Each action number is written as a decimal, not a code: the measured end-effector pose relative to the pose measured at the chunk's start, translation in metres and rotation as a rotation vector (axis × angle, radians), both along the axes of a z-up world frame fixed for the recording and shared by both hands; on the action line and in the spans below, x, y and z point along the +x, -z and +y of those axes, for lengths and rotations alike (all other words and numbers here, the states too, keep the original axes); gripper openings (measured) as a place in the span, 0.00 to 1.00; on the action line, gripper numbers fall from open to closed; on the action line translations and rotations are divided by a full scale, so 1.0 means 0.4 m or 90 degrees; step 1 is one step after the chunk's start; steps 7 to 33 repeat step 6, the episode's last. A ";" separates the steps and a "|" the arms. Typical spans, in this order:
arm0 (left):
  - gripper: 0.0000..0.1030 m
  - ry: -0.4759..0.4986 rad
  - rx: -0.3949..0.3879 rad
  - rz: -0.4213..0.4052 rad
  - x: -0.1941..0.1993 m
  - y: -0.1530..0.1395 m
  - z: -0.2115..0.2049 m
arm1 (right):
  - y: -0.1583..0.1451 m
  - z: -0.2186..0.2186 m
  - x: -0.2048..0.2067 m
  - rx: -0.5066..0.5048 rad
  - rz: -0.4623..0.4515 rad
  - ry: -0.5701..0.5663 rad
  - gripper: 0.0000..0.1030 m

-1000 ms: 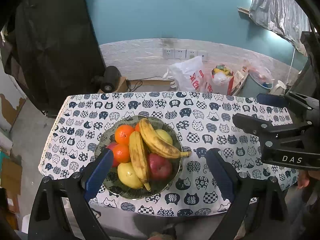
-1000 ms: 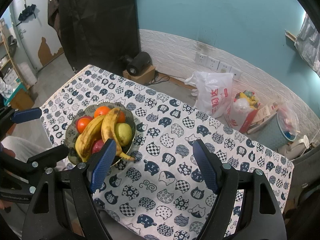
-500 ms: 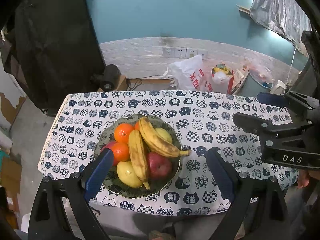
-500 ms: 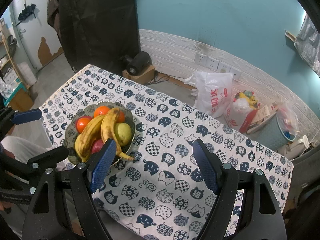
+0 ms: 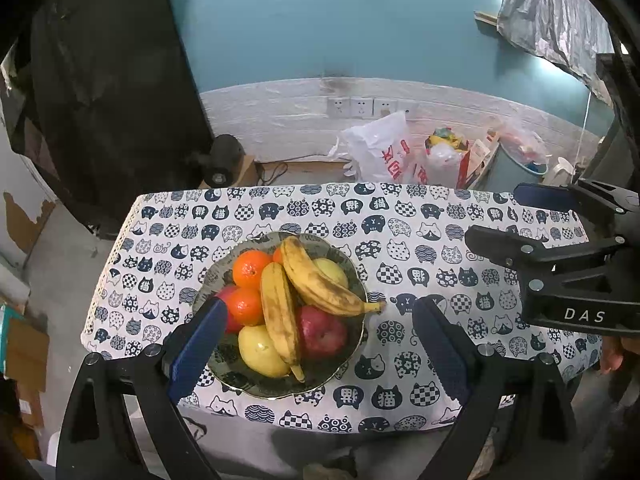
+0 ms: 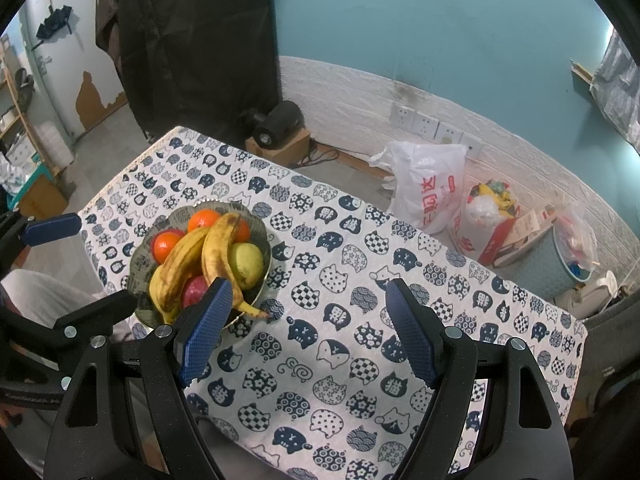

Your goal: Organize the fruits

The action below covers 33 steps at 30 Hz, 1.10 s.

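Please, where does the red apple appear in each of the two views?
Left wrist: red apple lies at the near right of the bowl, just right of a banana.
Right wrist: apple shows low in the bowl, behind the left fingertip.
Shared landmark: white plastic bag on the floor.

bowl is set near the left end of the cat-print tablecloth | two bananas, oranges, a pear and a red apple are piled in the bowl | right gripper is held wide apart, right of the bowl, nothing gripped
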<state>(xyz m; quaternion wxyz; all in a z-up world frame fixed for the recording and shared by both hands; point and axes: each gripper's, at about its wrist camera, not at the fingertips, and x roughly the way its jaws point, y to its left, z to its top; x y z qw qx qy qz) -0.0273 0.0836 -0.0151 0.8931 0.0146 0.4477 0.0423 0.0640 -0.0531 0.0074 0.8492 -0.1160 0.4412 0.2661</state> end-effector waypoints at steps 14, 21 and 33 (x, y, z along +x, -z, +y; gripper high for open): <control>0.92 -0.002 -0.003 0.015 0.004 0.006 0.003 | 0.000 0.000 -0.001 0.000 0.001 0.002 0.76; 0.92 -0.002 -0.003 0.015 0.004 0.006 0.003 | 0.000 0.000 -0.001 0.000 0.001 0.002 0.76; 0.92 -0.002 -0.003 0.015 0.004 0.006 0.003 | 0.000 0.000 -0.001 0.000 0.001 0.002 0.76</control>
